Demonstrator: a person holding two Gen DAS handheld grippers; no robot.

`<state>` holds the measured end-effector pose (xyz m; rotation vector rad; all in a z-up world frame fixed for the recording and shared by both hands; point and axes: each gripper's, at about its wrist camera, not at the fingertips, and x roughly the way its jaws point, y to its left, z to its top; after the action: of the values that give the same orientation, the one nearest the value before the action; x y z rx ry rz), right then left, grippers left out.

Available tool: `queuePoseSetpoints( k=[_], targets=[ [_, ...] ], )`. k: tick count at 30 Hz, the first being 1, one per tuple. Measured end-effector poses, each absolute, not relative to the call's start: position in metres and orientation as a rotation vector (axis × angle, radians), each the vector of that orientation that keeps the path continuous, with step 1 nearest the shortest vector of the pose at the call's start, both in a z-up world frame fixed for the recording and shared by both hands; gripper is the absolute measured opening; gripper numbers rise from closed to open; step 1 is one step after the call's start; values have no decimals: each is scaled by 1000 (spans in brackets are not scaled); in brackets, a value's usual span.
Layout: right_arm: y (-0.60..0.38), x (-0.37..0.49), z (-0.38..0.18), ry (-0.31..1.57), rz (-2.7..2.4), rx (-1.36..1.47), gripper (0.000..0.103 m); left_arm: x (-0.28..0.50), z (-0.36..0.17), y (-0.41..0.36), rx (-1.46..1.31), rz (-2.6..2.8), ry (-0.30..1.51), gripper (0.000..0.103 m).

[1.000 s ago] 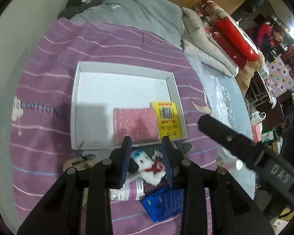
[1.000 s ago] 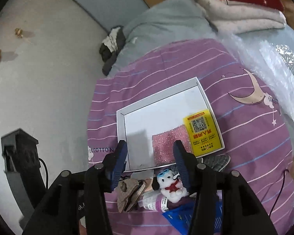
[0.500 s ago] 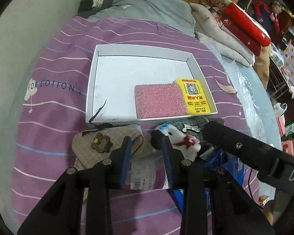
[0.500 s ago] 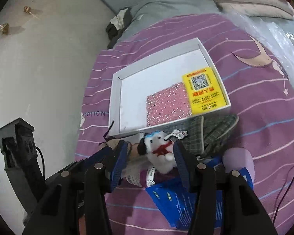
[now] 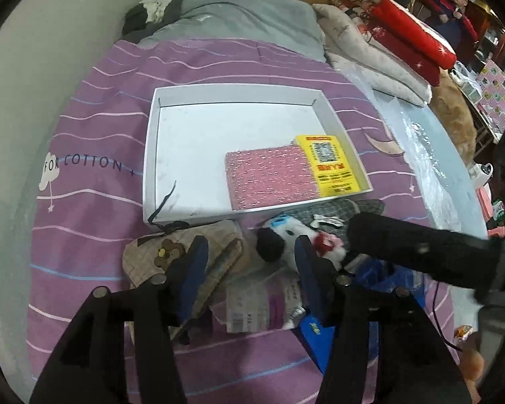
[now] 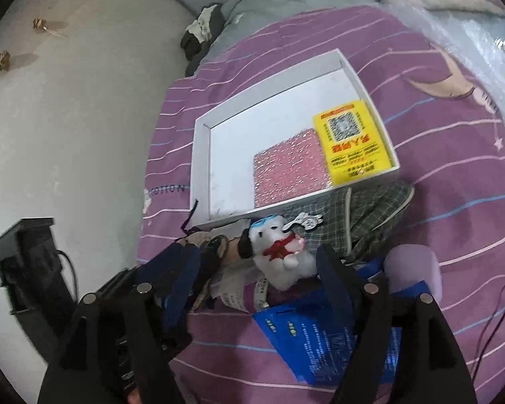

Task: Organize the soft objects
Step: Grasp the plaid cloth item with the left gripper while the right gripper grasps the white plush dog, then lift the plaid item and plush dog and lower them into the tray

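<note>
A white box lid (image 5: 158, 155) (image 6: 202, 168) lies on the purple bedspread and holds a pink sponge cloth (image 5: 269, 175) (image 6: 289, 168) with a yellow label (image 5: 330, 165) (image 6: 353, 141). In front of it lie a white plush dog (image 5: 286, 235) (image 6: 279, 252), a beige checked pouch (image 5: 158, 256), a green checked cloth (image 6: 370, 208), a plastic-wrapped packet (image 5: 262, 303) and a blue packet (image 6: 320, 333). My left gripper (image 5: 249, 269) is open above the pouch and the dog. My right gripper (image 6: 256, 269) is open, low around the dog.
Folded quilts and a red blanket (image 5: 404, 33) are stacked at the far right, a grey duvet (image 5: 252, 17) at the back. A clear plastic sheet (image 5: 431, 168) covers the bed's right side. A lilac object (image 6: 410, 269) lies by my right finger. A wall runs along the left.
Both grippers have moved down and closer to the pile in front of the box. The jaws of both have widened. The objects have not moved.
</note>
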<state>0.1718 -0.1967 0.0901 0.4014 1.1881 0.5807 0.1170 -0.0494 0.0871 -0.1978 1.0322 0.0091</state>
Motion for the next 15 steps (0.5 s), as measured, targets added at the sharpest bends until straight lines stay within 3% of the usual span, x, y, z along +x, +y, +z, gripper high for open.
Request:
queuePoseSetpoints(
  k=[15],
  targets=[
    [-185,181,77,1216,597,429,72,104,95,0,-304,-24,979,55]
  ],
)
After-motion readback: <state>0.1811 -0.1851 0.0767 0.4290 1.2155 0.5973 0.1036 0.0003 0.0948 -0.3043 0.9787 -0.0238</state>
